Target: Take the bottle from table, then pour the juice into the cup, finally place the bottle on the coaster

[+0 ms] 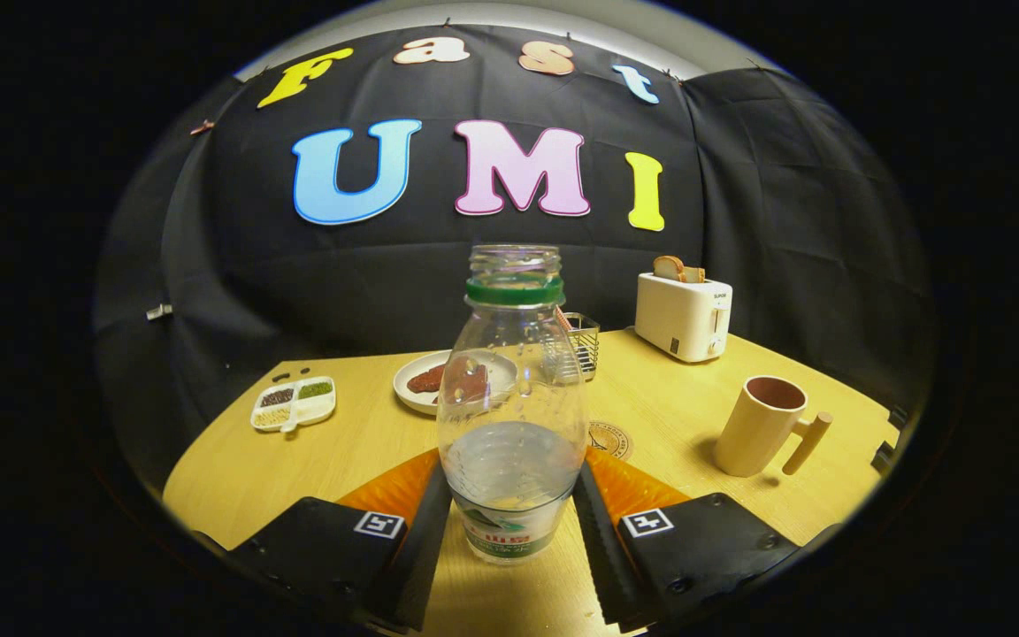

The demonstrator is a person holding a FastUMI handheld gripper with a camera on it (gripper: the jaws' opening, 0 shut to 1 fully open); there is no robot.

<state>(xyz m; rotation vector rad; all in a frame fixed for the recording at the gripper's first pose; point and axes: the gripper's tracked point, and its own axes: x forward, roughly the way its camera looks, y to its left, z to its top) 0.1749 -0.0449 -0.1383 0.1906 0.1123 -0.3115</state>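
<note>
A clear plastic bottle (514, 372) with a green neck ring and no cap stands upright between my fingers, about a third full of clear liquid. My gripper (511, 482) is shut on its lower body, both fingers pressing its sides just above the label. A beige cup (762, 425) with a straight peg handle stands on the wooden table (678, 398) beyond my right finger. A round coaster (609, 438) lies on the table just behind the bottle, partly hidden by it.
At the back right a white toaster (685, 314) holds bread slices. A wire basket (582, 341) and a white plate (421, 380) with brown food sit behind the bottle. A divided dish (293, 404) of grains lies at the left.
</note>
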